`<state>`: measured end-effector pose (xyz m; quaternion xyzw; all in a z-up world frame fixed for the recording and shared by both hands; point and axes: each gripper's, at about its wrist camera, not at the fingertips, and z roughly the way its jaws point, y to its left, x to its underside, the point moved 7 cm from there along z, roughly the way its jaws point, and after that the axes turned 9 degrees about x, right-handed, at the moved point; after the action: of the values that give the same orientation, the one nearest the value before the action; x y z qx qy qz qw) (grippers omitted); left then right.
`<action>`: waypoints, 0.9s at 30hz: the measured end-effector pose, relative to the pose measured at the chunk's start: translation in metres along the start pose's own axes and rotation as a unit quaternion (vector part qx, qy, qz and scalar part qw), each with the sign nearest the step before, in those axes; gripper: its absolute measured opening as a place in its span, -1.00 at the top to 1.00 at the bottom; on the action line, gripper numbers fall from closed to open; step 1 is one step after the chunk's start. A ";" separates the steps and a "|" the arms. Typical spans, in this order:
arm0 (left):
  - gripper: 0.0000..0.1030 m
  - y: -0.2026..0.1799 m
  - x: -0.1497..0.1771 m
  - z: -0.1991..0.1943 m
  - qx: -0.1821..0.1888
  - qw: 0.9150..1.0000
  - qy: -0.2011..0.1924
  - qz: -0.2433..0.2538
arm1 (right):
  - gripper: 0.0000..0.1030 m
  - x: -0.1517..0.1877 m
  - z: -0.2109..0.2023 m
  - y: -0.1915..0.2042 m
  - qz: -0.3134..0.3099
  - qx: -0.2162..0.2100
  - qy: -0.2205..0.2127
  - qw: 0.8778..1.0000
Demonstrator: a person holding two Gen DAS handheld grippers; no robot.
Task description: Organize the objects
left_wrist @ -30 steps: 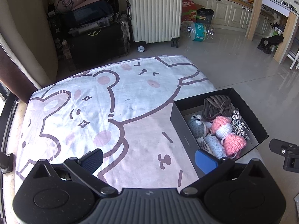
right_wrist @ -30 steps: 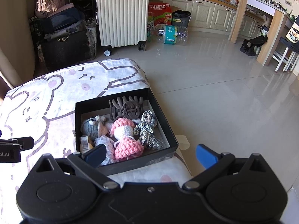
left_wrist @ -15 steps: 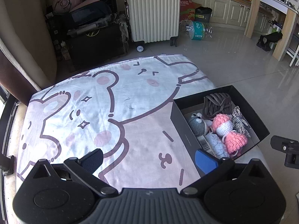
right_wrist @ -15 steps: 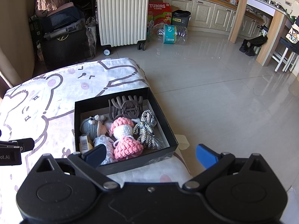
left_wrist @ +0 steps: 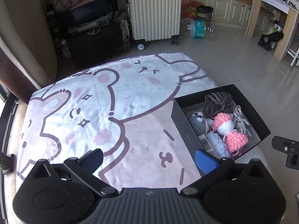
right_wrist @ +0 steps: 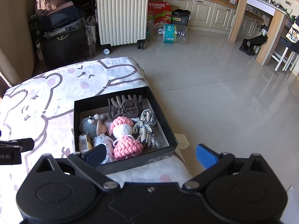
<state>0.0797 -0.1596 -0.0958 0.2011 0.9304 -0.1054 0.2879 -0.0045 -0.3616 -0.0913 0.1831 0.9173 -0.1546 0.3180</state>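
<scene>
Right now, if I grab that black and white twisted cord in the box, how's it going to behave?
The black and white cord looks like loose braided rope with frayed ends, so it will probably sag and dangle. It seems light for its bulk. It lies against the pink crochet piece, so its loops might snag and drag that along.

Daylight fills both views and the pictures are sharp. The tiled floor [right_wrist: 214, 93] shines with pale glare and reflections, brightest toward the right. The back corner with the stacked bags [left_wrist: 82, 15] is dim. Fisheye bending curves the edges, and dark vignetting cuts the top corners.
</scene>
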 end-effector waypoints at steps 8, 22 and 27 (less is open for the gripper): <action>-1.00 0.000 0.001 0.001 -0.001 1.000 0.001 0.002 | -1.00 0.003 0.002 -0.001 0.001 0.001 0.001 1.000; -1.00 0.000 0.001 0.001 -0.002 1.000 0.002 0.001 | -1.00 0.003 0.003 0.000 -0.001 0.001 0.004 1.000; -1.00 0.000 0.001 0.001 -0.002 1.000 0.003 0.001 | -1.00 0.003 0.004 -0.001 -0.001 0.002 0.005 1.000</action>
<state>0.0795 -0.1592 -0.0970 0.2021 0.9310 -0.1025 0.2861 -0.0055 -0.3629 -0.0960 0.1835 0.9189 -0.1556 0.3125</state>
